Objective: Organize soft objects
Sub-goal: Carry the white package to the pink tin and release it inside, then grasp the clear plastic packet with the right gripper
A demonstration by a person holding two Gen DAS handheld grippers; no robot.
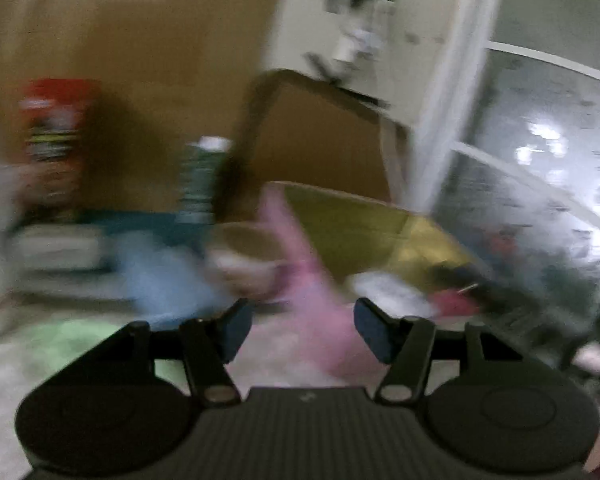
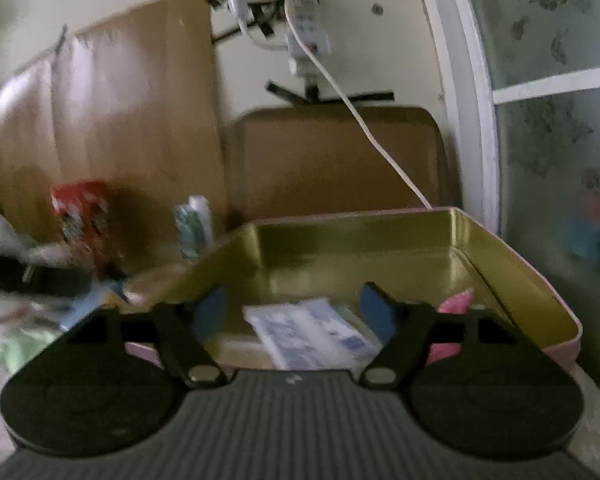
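Observation:
The left wrist view is blurred by motion. My left gripper (image 1: 300, 328) is open, with a pink cloth (image 1: 312, 292) lying on the table between and beyond its jaws. A light blue cloth (image 1: 160, 280) lies to its left and a green cloth (image 1: 68, 340) nearer the left edge. My right gripper (image 2: 294, 312) is open and empty over the front of a gold-lined tin box (image 2: 380, 240). Inside the box lie a white and blue packet (image 2: 312, 332) and a pink soft item (image 2: 454, 304).
A red carton (image 2: 84, 220) and a white-capped bottle (image 2: 194, 228) stand at the back left by a wooden panel. A small bowl (image 1: 248, 252) sits behind the cloths. A white cable (image 2: 364, 120) hangs into the box. A frosted window (image 2: 560, 120) is on the right.

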